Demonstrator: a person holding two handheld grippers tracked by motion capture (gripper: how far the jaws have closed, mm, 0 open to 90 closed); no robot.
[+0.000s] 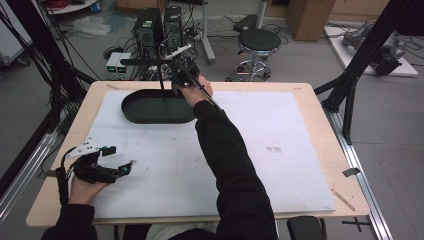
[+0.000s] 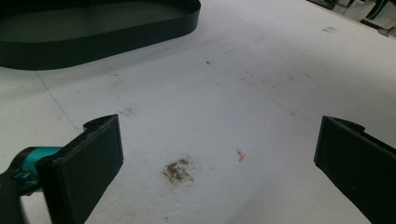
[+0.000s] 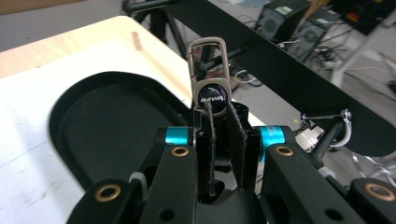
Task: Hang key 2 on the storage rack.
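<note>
- Right gripper view puts the right gripper (image 3: 219, 140) with its jaws drawn nearly together on a keyring (image 3: 211, 77), a metal clip with a dark round badge, pinched by its dark strap so the clip stands up clear of the pads.
- Just beyond and to the left lies the black oval tray (image 3: 107, 121), empty; holding the keyring at its rim looks like a set-down into it.
- High view shows that gripper (image 1: 176, 75) at the far edge of the table (image 1: 310, 100), over the tray's (image 1: 131, 114) right end.
- Left gripper (image 1: 120, 161) rests near the left edge, its jaws wide apart over the white mat (image 2: 224, 93) with nothing between them, likely kept out of the way.
</note>
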